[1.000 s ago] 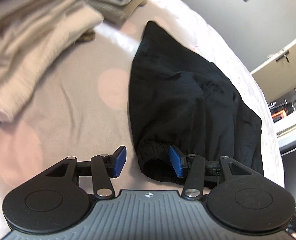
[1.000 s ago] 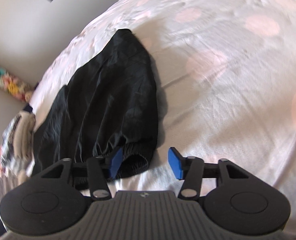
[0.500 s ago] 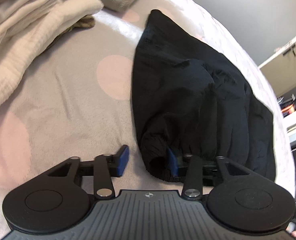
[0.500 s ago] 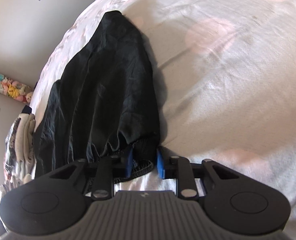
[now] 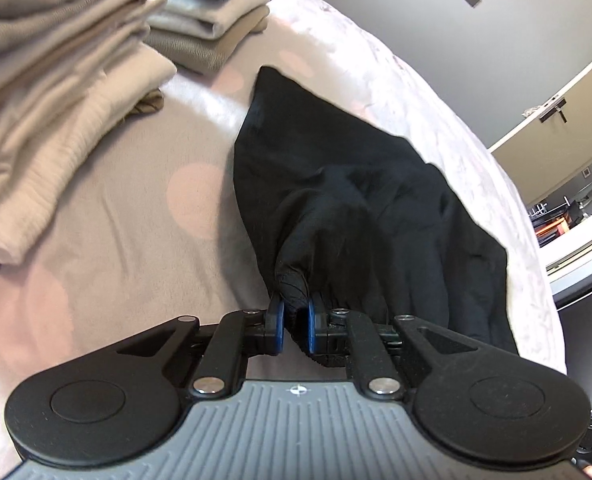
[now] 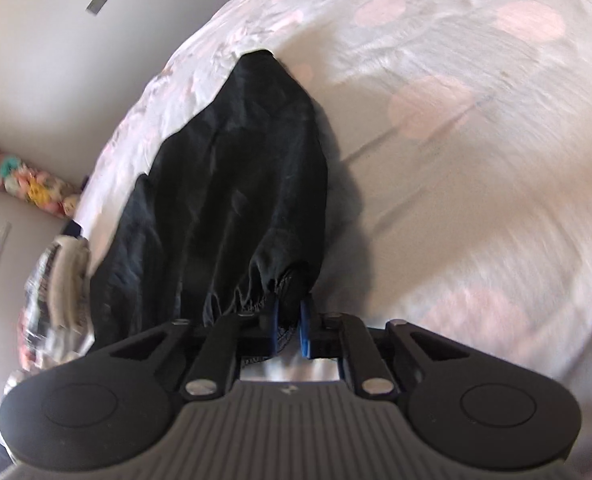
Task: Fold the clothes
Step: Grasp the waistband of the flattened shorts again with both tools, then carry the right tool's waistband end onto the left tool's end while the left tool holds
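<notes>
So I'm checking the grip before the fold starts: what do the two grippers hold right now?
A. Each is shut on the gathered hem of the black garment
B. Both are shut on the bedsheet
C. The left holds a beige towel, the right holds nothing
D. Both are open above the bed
A: the left gripper and the right gripper each pinch the elastic edge of the black garment between blue pads.
</notes>
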Available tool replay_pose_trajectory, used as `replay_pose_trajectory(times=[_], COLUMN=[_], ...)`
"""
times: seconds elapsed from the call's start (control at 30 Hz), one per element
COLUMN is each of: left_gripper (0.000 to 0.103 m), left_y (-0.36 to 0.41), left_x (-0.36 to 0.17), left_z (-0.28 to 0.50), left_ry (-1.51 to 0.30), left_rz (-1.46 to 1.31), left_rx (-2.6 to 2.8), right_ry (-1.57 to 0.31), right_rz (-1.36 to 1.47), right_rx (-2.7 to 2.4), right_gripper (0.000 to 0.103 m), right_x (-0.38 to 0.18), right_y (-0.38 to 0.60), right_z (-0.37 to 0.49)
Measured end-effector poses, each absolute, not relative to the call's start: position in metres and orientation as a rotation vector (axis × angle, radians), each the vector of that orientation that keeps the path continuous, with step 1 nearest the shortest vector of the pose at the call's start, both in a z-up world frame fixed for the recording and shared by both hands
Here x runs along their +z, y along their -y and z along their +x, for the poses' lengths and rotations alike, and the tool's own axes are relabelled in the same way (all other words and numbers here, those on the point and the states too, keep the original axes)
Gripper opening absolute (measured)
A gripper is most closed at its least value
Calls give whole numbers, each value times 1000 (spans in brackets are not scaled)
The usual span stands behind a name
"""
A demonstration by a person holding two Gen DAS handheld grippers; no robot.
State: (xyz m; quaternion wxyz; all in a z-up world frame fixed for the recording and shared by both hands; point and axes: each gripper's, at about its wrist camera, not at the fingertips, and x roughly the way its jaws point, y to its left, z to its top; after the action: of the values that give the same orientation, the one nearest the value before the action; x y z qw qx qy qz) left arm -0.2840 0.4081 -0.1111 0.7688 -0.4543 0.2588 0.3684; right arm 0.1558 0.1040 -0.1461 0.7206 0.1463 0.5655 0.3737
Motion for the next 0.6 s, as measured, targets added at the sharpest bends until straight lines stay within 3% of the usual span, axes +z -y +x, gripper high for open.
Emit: replay_pose_trajectory(times=[0.27, 0.6], left_gripper=[9, 9], left_y=[-378, -364], left_x=[-107, -144], left_z=[-315, -338], left_ry=[-606, -662], left_rz=[-1015, -1051], left_rx=[790, 813], right_ry=[-1190, -1093], right_rz=[239, 17], right_rx=[849, 830], right_gripper=[11, 12], right_x=[-112, -119], right_y=[-70, -73], right_z=[117, 76])
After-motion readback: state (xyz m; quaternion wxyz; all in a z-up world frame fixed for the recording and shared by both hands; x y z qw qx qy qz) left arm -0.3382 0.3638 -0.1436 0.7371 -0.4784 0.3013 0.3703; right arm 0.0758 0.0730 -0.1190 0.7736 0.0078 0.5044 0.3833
